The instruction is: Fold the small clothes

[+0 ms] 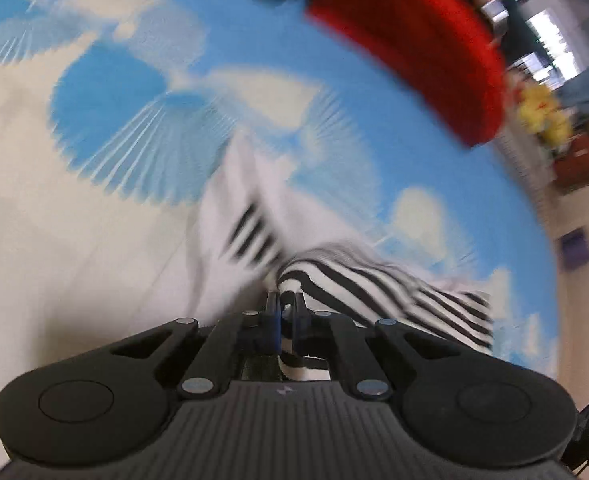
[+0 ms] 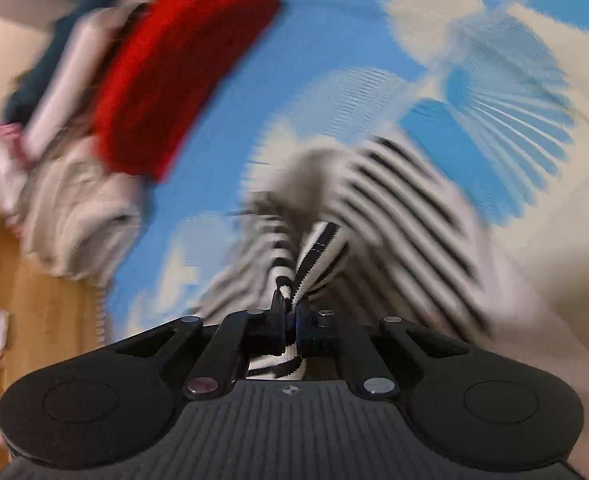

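Observation:
A black-and-white striped garment (image 1: 374,284) lies bunched on a blue-and-cream patterned sheet (image 1: 134,100). My left gripper (image 1: 288,304) is shut on a fold of its striped cloth, which runs back between the fingers. In the right wrist view the same striped garment (image 2: 406,200) spreads ahead, and my right gripper (image 2: 290,304) is shut on a pinched-up edge of it. Both views are motion-blurred.
A folded red knit garment (image 1: 422,40) sits at the far side of the sheet, also the red garment (image 2: 174,72) in the right view. Beside it lie a cream knit piece (image 2: 74,208) and other piled clothes (image 2: 54,80). A wooden floor (image 2: 34,300) shows past the sheet's edge.

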Demonstrator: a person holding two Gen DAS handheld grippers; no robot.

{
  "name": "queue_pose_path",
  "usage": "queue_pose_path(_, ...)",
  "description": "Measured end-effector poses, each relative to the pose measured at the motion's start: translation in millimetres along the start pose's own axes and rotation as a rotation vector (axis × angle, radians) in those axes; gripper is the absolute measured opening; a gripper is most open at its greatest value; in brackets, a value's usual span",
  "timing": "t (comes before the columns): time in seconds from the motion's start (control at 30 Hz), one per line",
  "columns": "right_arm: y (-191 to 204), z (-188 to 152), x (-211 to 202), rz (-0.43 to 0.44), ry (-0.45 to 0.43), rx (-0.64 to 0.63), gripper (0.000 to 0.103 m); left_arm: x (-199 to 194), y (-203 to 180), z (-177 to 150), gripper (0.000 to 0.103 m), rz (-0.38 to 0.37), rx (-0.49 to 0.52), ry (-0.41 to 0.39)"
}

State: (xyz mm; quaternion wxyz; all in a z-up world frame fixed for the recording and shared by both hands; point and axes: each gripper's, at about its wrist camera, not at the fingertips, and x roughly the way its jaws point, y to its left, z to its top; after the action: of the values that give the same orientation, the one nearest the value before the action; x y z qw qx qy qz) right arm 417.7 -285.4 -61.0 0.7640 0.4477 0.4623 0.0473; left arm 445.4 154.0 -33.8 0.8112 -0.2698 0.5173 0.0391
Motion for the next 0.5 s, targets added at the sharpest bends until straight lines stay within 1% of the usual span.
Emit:
queue_pose_path(0.07,-12.4,-0.1,12.6,-0.162,0.074,-0.020,0.004,16.0,6.3,-3.9,0.010,0.049,-0.046,0.083)
queue_pose_path(0.1,-15.8,-2.4,19.9,-0.246,0.115,-0.053,0.008,19.0,7.8,-4.2,0.010,0.054,-0.057,0.096)
queue_pose_path(0.13,-17.9,-4.2,22.9,-0.284,0.130,-0.064,0.008,18.9,8.0,-3.4,0.010,0.047,-0.062,0.085)
queue_pose_path(0.2,-16.0,-3.6,18.1,-0.286,0.102,-0.058,0.010,8.8,0.7,0.5,0.011,0.024,-0.039,0.017)
queue_pose_path(0.27,-1.1,-1.1,4.9,-0.299,0.014,-0.124,0.012,-1.8,-11.1,2.9,0.020,-0.001,0.028,-0.048)
queue_pose_path(0.3,6.9,-0.6,-2.2,-0.307,-0.043,-0.172,0.012,-3.9,-15.2,3.1,0.021,-0.002,0.053,-0.067)
queue_pose_path(0.33,15.3,0.1,-9.3,-0.299,-0.097,-0.215,0.012,-3.8,-17.6,3.0,0.021,0.002,0.068,-0.073)
queue_pose_path(0.37,19.2,1.0,-11.6,-0.274,-0.120,-0.237,0.016,-3.0,-14.2,3.7,0.021,0.008,0.069,-0.065)
queue_pose_path(0.4,20.5,2.7,-10.2,-0.244,-0.121,-0.253,0.023,0.4,-12.1,4.0,0.021,0.015,0.055,-0.046)
queue_pose_path(0.43,21.7,2.9,-7.5,-0.224,-0.102,-0.263,0.026,4.2,-9.1,3.9,0.023,0.019,0.034,-0.027)
queue_pose_path(0.5,18.3,0.1,-0.4,-0.237,-0.060,-0.257,0.034,9.1,-1.0,2.8,0.024,0.014,-0.014,0.011)
